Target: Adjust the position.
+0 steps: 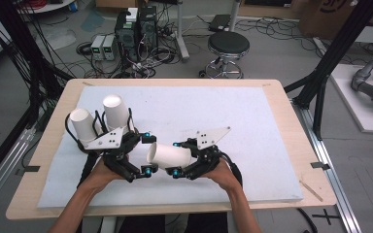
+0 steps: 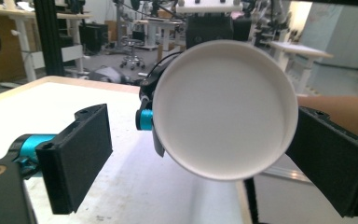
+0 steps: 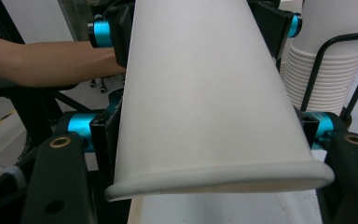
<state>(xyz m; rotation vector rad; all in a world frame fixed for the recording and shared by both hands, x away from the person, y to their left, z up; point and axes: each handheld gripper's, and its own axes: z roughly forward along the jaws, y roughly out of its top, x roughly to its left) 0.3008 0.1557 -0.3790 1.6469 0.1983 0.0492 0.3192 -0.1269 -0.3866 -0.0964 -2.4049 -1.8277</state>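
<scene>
A white paper cup [image 1: 171, 155] lies on its side in the air above the white mat [image 1: 252, 121]. My right gripper [image 1: 176, 158] is shut on the cup near its rolled rim [image 3: 214, 179], and its jaws press the cup's sides [image 3: 205, 93]. The cup's closed base [image 2: 221, 109] faces my left gripper [image 1: 148, 154], which is open with one jaw on each side of that base [image 2: 205, 158]. In the left gripper view the right pad [image 2: 331, 163] sits close against the cup and the left pad [image 2: 79, 154] stands well apart.
Two upside-down stacks of white cups [image 1: 83, 125] [image 1: 115, 111] stand in a black wire holder just behind my left gripper; one stack [image 3: 328, 60] also appears in the right gripper view. A stool [image 1: 228, 46] and computers [image 1: 136, 29] stand on the floor beyond the table's wooden far edge [image 1: 175, 81].
</scene>
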